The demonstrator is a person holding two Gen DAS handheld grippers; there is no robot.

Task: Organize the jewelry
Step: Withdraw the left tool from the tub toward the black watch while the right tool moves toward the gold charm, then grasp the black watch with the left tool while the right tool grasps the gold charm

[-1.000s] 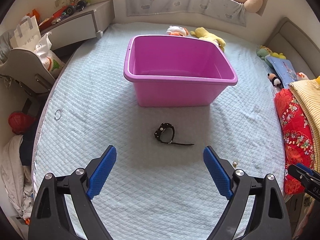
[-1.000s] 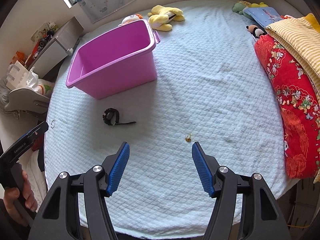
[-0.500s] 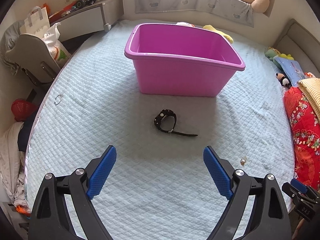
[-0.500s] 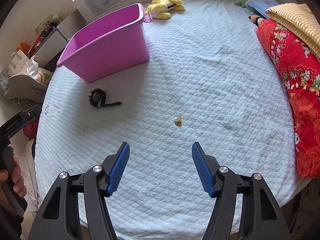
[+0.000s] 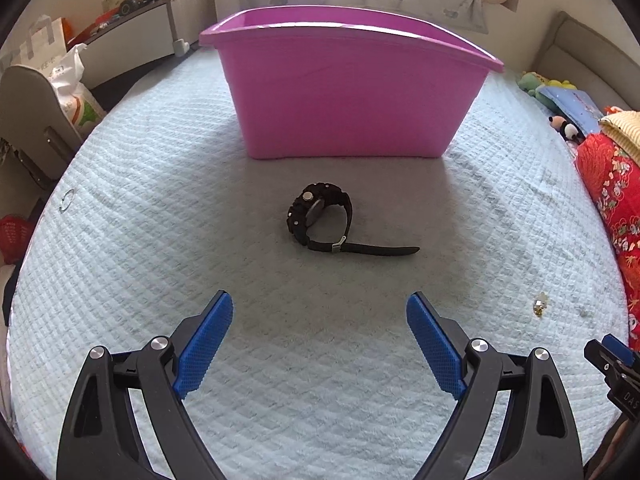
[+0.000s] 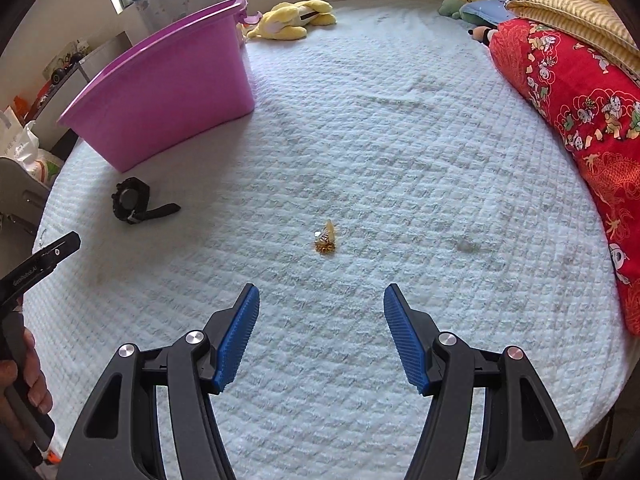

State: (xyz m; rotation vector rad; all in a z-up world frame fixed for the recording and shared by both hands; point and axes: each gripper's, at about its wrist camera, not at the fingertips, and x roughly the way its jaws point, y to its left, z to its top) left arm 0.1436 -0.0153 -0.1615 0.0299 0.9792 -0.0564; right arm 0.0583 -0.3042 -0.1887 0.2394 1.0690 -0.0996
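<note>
A black wristwatch (image 5: 320, 220) lies on the pale blue quilted bed, its strap trailing right, just in front of a pink plastic tub (image 5: 348, 84). My left gripper (image 5: 320, 312) is open and empty, a short way in front of the watch. A small gold jewelry piece (image 6: 326, 240) lies on the bed straight ahead of my right gripper (image 6: 321, 304), which is open and empty. The watch (image 6: 132, 200) and tub (image 6: 168, 88) show at left in the right wrist view. The gold piece (image 5: 540, 307) shows at right in the left wrist view. A thin ring (image 5: 67, 200) lies at the bed's left edge.
A red patterned quilt (image 6: 580, 120) and a yellow blanket (image 6: 572, 8) are piled along the right side of the bed. Plush toys (image 6: 292, 20) lie at the far end. A grey cabinet (image 5: 132, 44) and bags (image 5: 68, 84) stand beyond the left bed edge.
Both grippers have moved forward and lower toward the bed. The watch and tub loom larger in the left view; the gold piece is closer to the right gripper. Both stay open.
</note>
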